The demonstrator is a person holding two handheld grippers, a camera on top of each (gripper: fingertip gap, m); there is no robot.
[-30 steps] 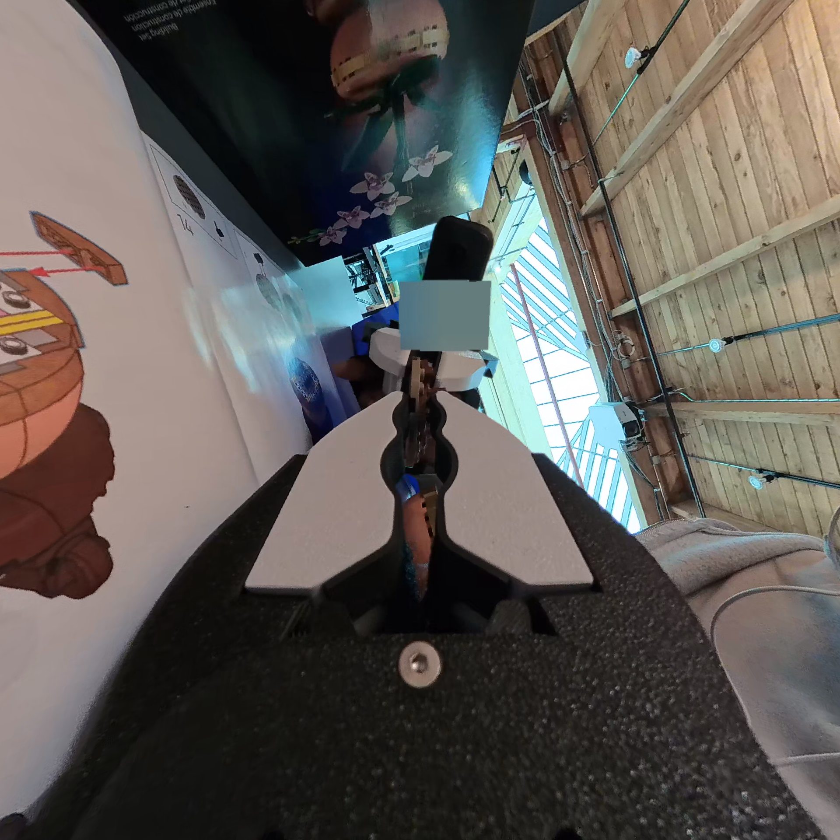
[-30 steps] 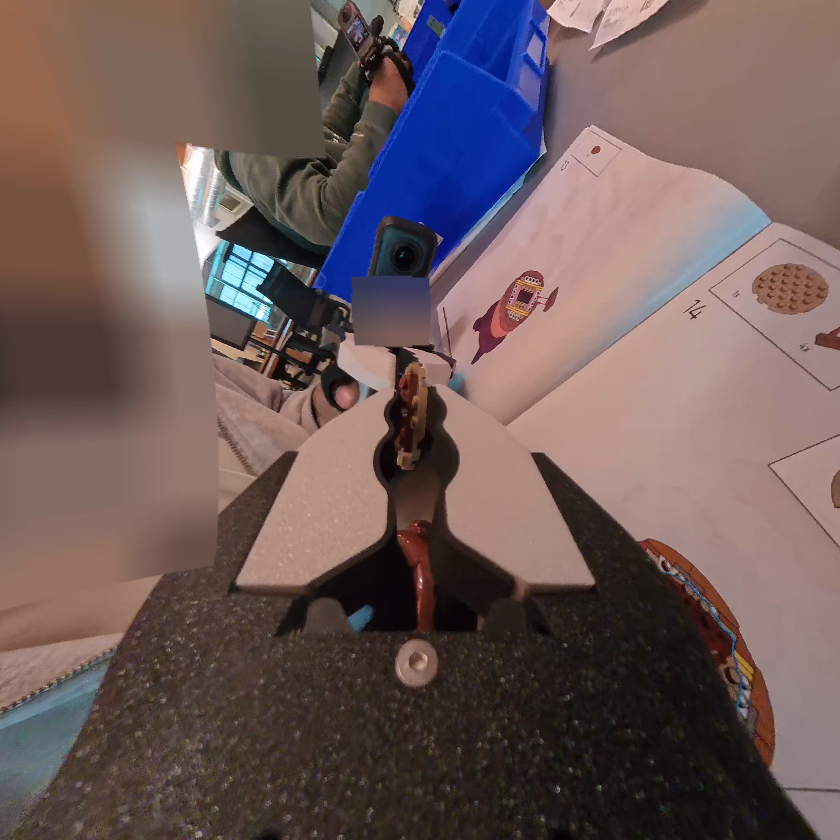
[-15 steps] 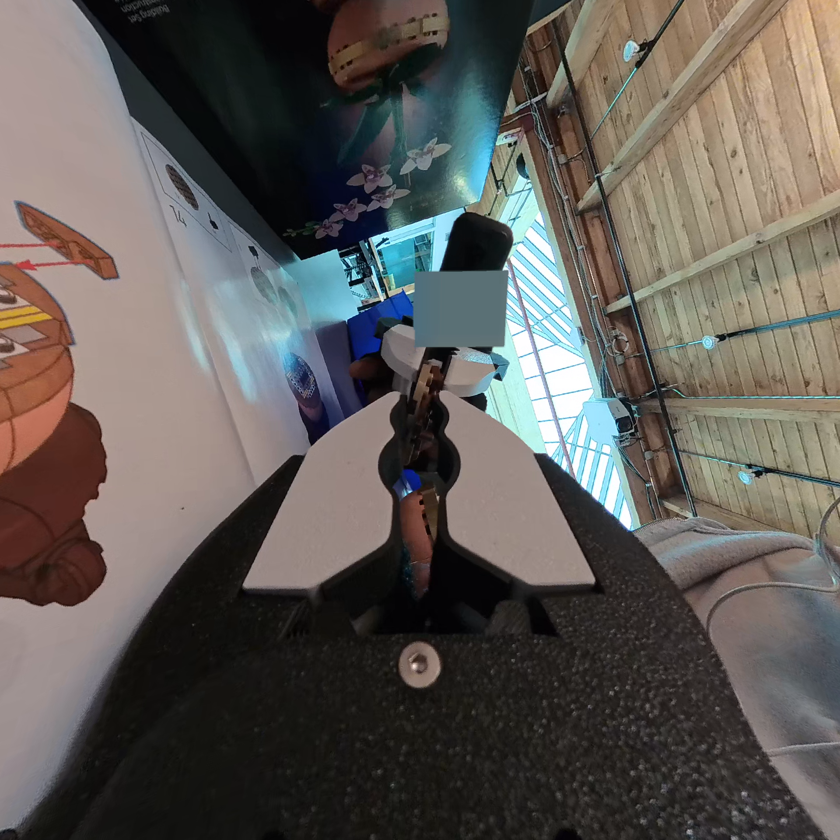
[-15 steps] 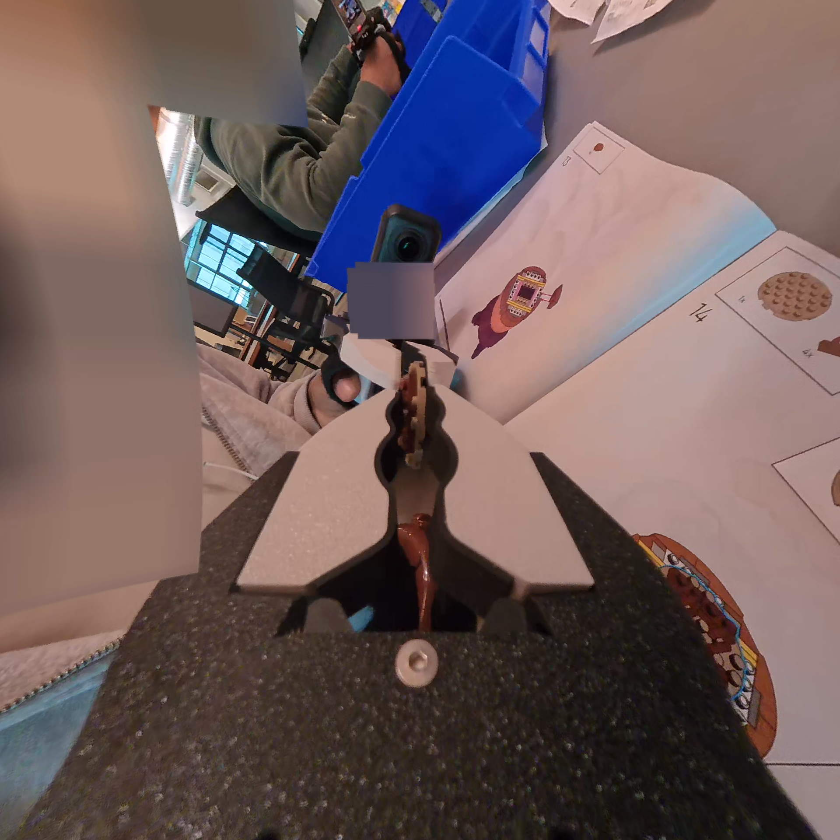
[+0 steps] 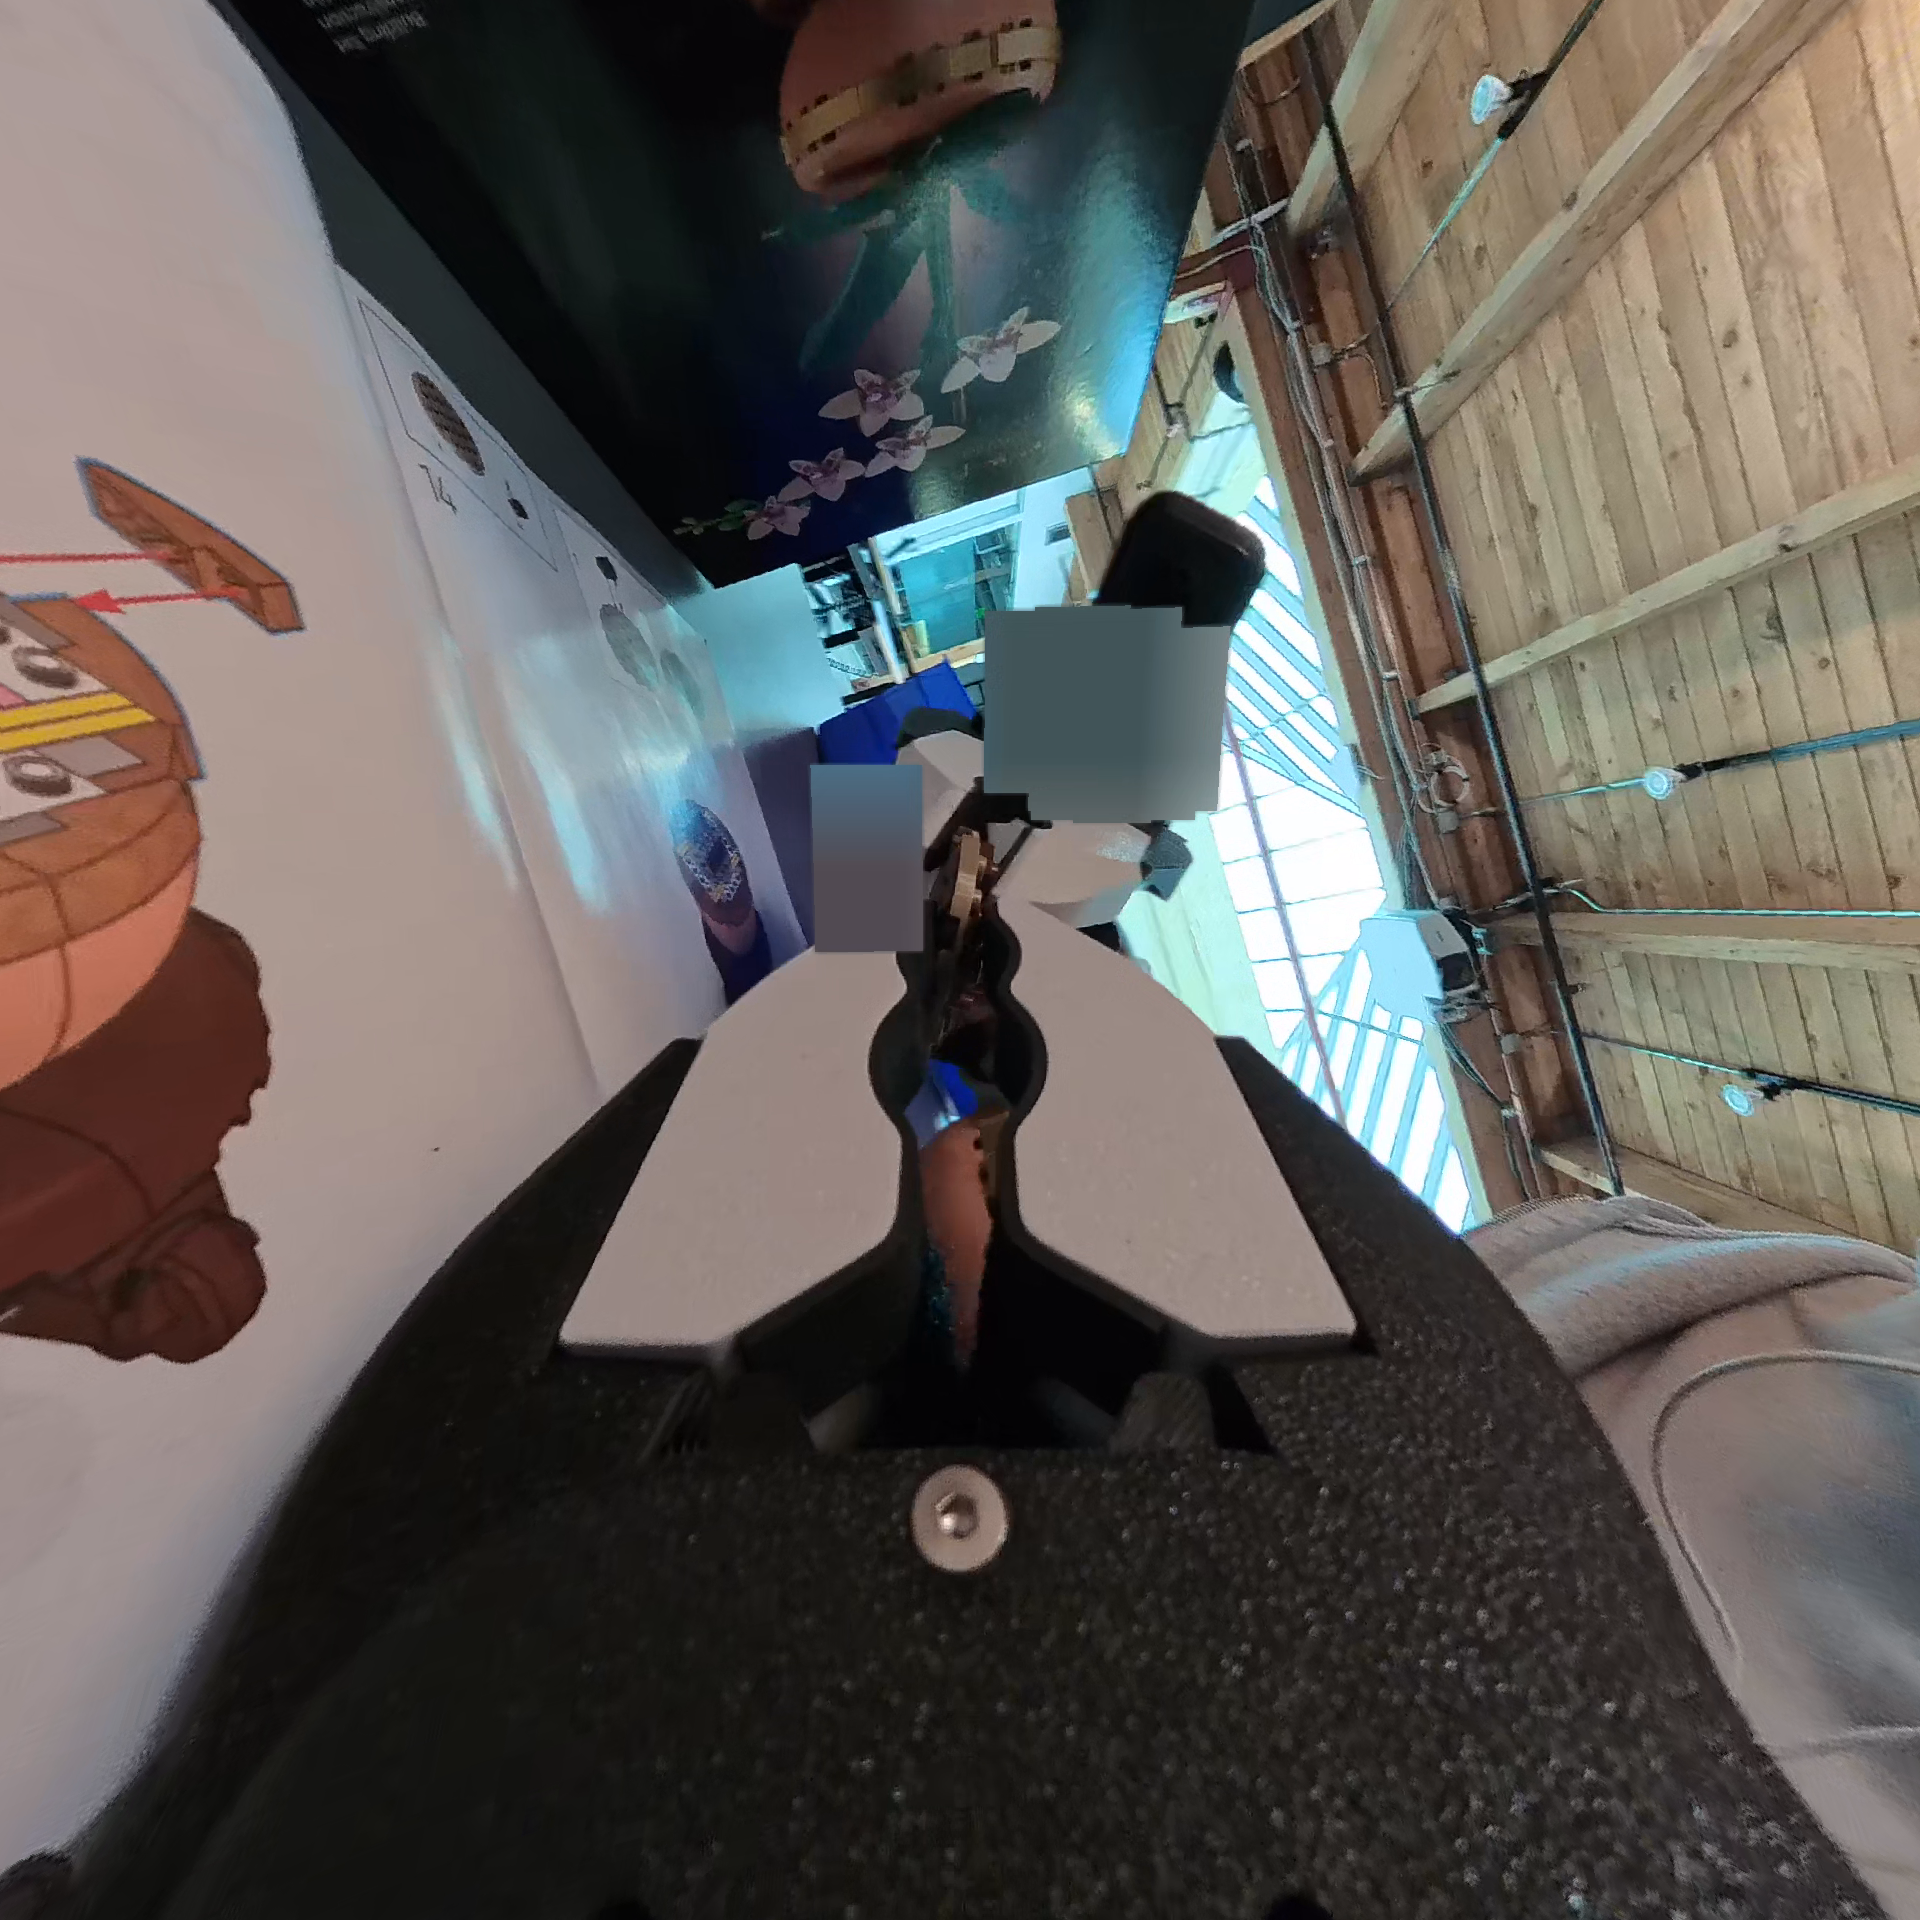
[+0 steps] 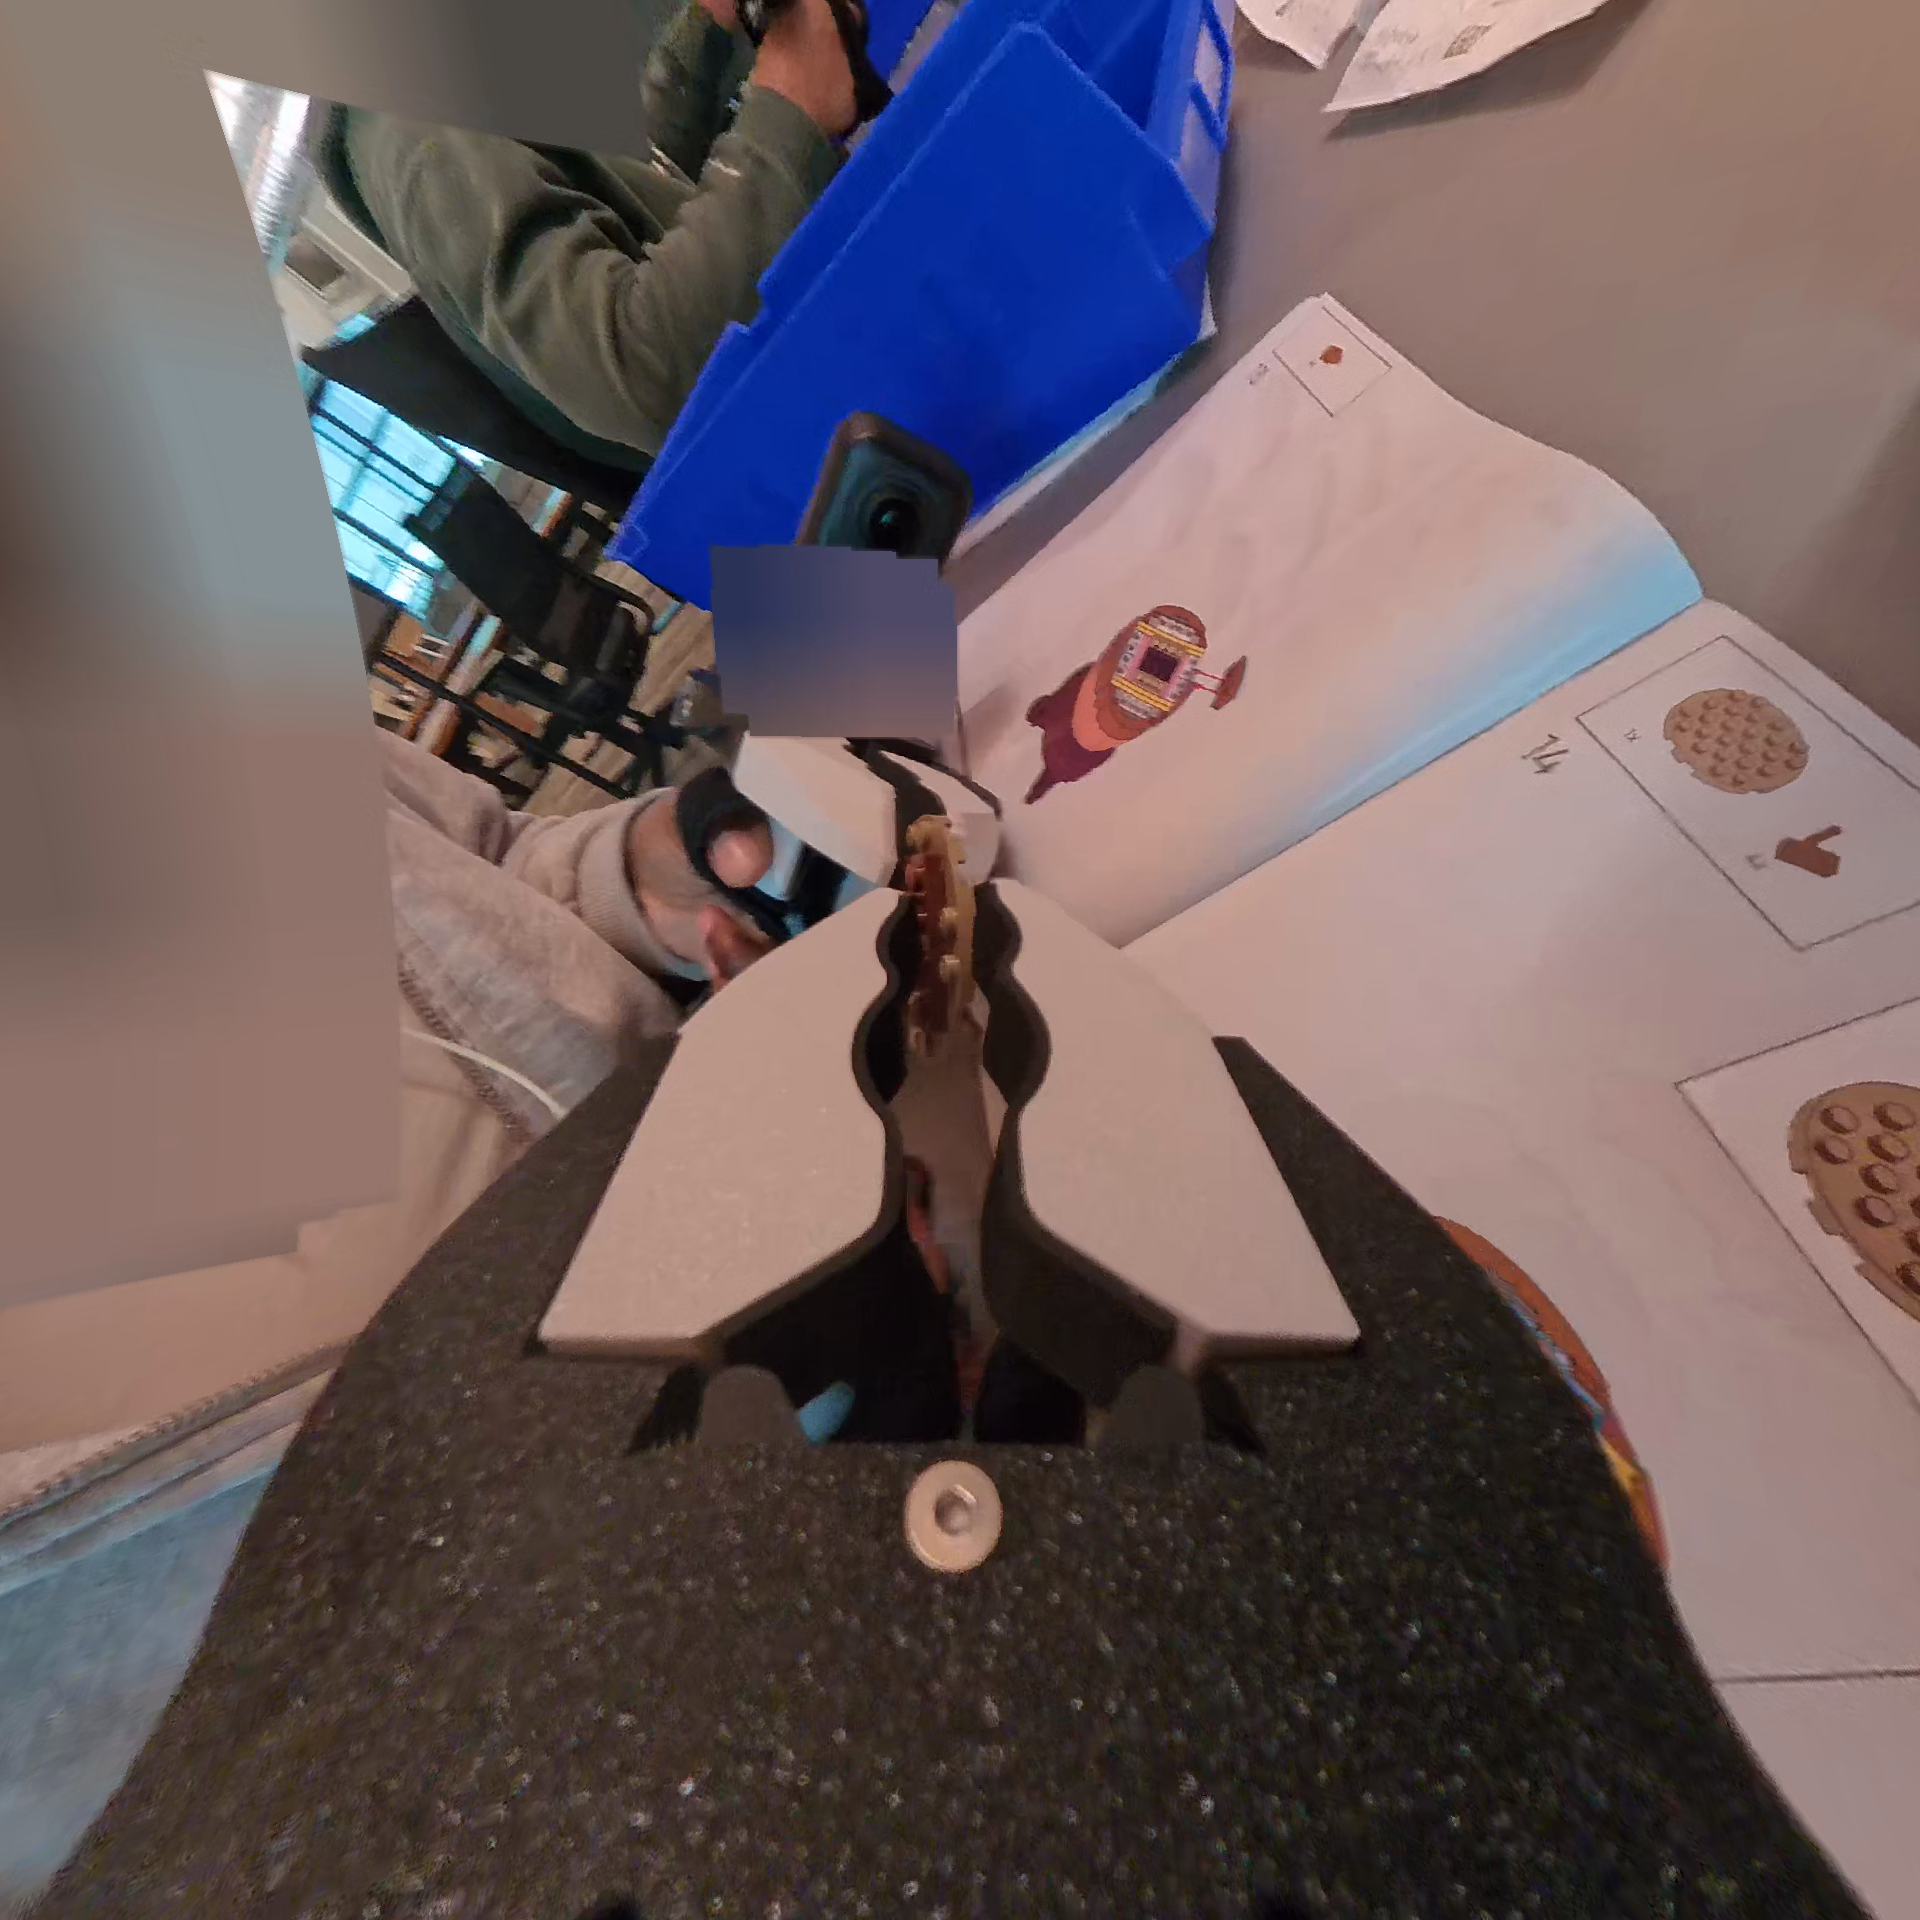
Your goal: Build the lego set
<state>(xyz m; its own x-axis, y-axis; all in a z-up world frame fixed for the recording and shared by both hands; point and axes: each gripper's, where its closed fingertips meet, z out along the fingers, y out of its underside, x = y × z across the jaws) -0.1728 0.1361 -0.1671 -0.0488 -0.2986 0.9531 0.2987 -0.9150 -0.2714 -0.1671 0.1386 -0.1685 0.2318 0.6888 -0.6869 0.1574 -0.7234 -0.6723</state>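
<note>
The right hand-held gripper (image 6: 951, 935) is clamped edge-on on a tan round plate (image 6: 943, 914) carrying brown pieces. The left hand-held gripper (image 5: 961, 940) meets it nose to nose, pinched on the same plate's far edge, both held up over the open manual (image 6: 1455, 1039). This looks like pressing a brown piece onto the plate. Next comes a firm, straight squeeze without twisting. Room is tight between the tips. Farther off, blue bins (image 6: 987, 281) stand on the desk (image 6: 1558, 208), and another person (image 6: 540, 260) sits beyond.
</note>
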